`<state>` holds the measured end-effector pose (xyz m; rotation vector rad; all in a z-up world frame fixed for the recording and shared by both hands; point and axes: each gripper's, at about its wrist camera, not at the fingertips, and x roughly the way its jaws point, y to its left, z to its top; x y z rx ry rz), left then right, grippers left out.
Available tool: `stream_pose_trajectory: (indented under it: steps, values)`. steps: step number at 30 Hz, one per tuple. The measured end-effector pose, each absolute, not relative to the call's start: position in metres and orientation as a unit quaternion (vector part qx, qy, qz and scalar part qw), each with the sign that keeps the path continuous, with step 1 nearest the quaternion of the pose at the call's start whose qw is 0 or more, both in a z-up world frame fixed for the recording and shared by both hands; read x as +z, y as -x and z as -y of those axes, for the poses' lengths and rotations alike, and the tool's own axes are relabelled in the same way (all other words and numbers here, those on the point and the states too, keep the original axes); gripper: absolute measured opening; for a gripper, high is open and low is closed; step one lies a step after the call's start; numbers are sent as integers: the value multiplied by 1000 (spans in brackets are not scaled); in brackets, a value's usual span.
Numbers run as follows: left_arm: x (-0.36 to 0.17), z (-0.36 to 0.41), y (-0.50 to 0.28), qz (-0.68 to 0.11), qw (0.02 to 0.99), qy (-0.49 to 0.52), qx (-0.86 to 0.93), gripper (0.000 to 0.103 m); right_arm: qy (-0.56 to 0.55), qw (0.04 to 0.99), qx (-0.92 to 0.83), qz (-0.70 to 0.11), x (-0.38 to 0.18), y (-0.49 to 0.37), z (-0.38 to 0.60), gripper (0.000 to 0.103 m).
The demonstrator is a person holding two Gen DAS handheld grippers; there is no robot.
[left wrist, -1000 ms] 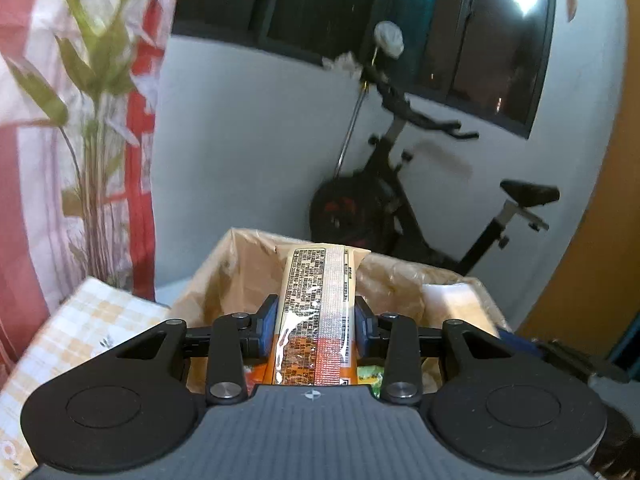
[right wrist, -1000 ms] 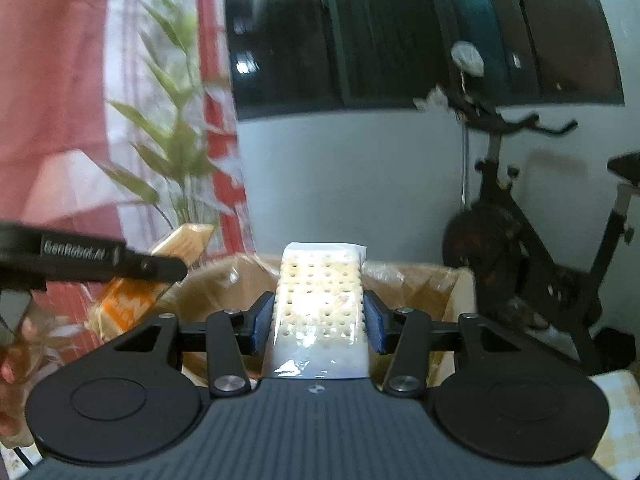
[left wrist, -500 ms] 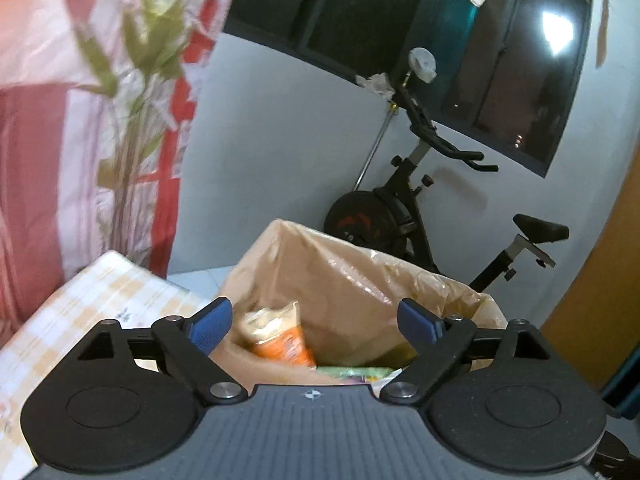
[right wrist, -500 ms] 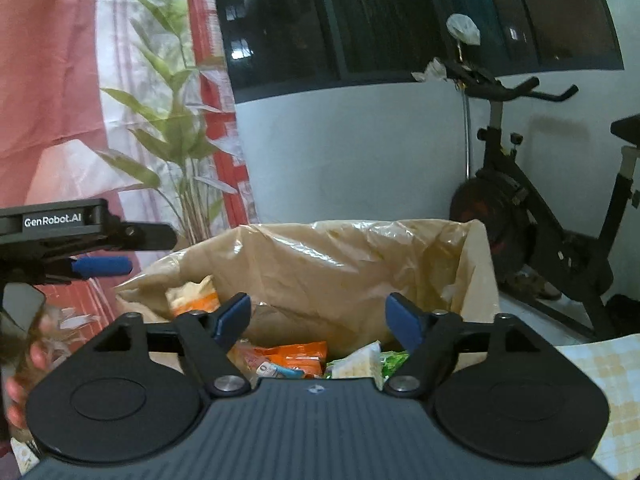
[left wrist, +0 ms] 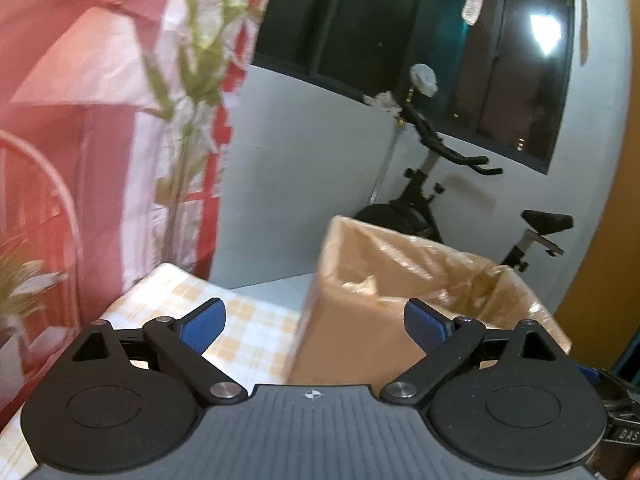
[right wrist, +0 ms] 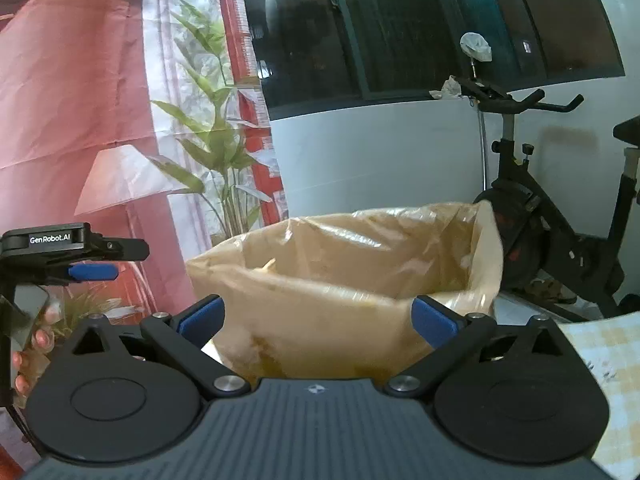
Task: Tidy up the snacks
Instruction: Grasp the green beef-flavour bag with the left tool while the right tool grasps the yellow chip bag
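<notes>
A cardboard box (left wrist: 352, 344) lined with a crinkled clear bag stands on the table; its inside is hidden from both views. My left gripper (left wrist: 314, 320) hovers short of the box's near left corner, its jaws opening with nothing between the blue pads (left wrist: 204, 318). In the right wrist view the bag-lined box (right wrist: 340, 280) fills the middle. My right gripper (right wrist: 317, 319) is just in front of it, jaws also opening and empty. The left gripper (right wrist: 92, 260) shows at the far left there, held by a hand (right wrist: 28, 344). No snack packet is visible.
A yellow checked tablecloth (left wrist: 248, 320) covers the table, also seen at the right edge as tablecloth (right wrist: 600, 360). A black exercise bike (right wrist: 540, 220) stands behind the box against a white wall. A red and white curtain (left wrist: 120, 120) with a leaf print hangs at left.
Both grippers let go of their packets, a patterned one at left and a white dotted one at right, which dropped into the box. Both jaws spread wide and drew back; the left swung leftward.
</notes>
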<state>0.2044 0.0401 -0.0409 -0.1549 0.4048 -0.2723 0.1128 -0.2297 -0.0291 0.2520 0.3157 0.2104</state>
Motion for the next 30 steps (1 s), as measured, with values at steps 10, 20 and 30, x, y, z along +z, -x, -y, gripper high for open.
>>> stream_pose_trajectory:
  steps: [10,20,30]
  values:
    - [-91,-60,-214,-259,957,72,-109,97,-141,959,91,-228,-79,-109,204,102]
    - [-118,-41,-210,-269,954,12,-135,97,-169,933,46,-313,-127,-133,197,100]
    - [-148,-29,-203,-302,936,-18,-181,97,-241,892,26,-382,-169,-141,205,98]
